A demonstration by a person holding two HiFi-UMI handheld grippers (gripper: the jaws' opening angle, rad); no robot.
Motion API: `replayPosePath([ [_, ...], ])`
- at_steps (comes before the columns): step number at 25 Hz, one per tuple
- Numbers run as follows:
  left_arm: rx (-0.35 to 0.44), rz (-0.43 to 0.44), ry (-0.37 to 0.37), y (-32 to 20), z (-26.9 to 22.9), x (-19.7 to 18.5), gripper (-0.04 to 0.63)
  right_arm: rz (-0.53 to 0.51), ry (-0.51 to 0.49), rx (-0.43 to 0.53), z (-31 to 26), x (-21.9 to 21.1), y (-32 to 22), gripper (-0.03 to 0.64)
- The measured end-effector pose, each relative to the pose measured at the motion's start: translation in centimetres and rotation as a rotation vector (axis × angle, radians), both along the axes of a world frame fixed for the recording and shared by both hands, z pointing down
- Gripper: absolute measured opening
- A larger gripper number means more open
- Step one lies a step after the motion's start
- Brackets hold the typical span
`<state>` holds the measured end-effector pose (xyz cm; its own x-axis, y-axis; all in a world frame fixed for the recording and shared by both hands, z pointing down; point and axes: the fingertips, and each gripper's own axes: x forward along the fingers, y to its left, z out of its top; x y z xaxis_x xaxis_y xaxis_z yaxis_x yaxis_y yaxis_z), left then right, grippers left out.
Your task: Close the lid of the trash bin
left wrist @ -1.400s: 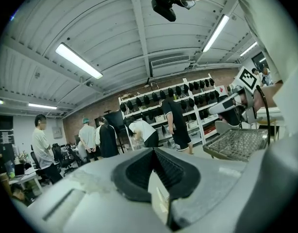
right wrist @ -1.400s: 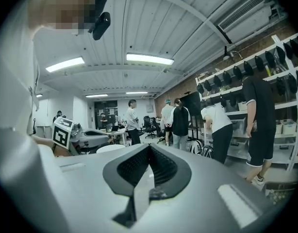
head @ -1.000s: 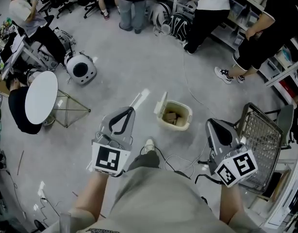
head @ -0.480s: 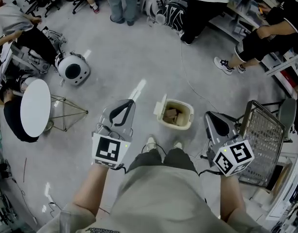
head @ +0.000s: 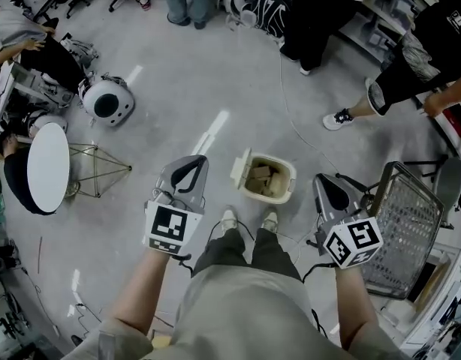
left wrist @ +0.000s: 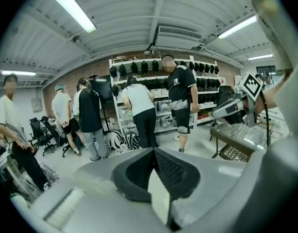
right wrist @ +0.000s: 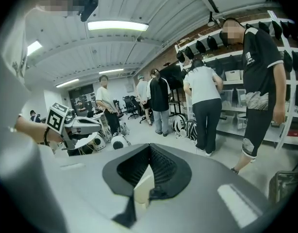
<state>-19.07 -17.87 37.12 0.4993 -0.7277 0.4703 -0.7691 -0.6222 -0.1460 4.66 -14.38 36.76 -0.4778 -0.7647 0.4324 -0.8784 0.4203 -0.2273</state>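
Note:
The small cream trash bin [head: 279, 190] stands on the grey floor just ahead of my feet, with cardboard scraps inside. Its lid [head: 239, 167] is up, hinged open on the bin's left side. My left gripper [head: 198, 160] hovers left of the lid, shut and holding nothing. My right gripper [head: 321, 180] hangs to the right of the bin, also shut and holding nothing. In the left gripper view the left gripper [left wrist: 153, 150] points level at people by the shelves, and the bin is out of sight. The right gripper [right wrist: 149, 146] in its own view likewise faces the room.
A wire-mesh chair [head: 408, 216] stands close on the right. A round white table [head: 47, 167] and a white dome-shaped pod [head: 106, 102] are on the left. A cable [head: 294, 130] runs along the floor behind the bin. Several people stand at the back and right.
I have stepped closer to the bin, and both my shoes now show just in front of it. Both grippers stay shut on either side of it.

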Motion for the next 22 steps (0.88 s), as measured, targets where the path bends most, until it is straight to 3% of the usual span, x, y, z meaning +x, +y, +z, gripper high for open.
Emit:
replayPosePath([
  [5, -0.072, 0.009, -0.010, -1.8, 6.2, 2.0, 0.003, -0.013, 0.010, -0.043, 4.8, 1.5, -2.1, 0.003],
  [12, -0.240, 0.017, -0.054, -2.2, 18.3, 3.6, 0.003, -0.039, -0.003, -0.132, 12.5, 1.5, -2.5, 0.003],
  [22, -0.466, 0.045, -0.096, 0.5, 33.8, 5.4, 0.003, 0.020, -0.043, -0.247, 23.5, 2.8, 0.1, 0.003],
])
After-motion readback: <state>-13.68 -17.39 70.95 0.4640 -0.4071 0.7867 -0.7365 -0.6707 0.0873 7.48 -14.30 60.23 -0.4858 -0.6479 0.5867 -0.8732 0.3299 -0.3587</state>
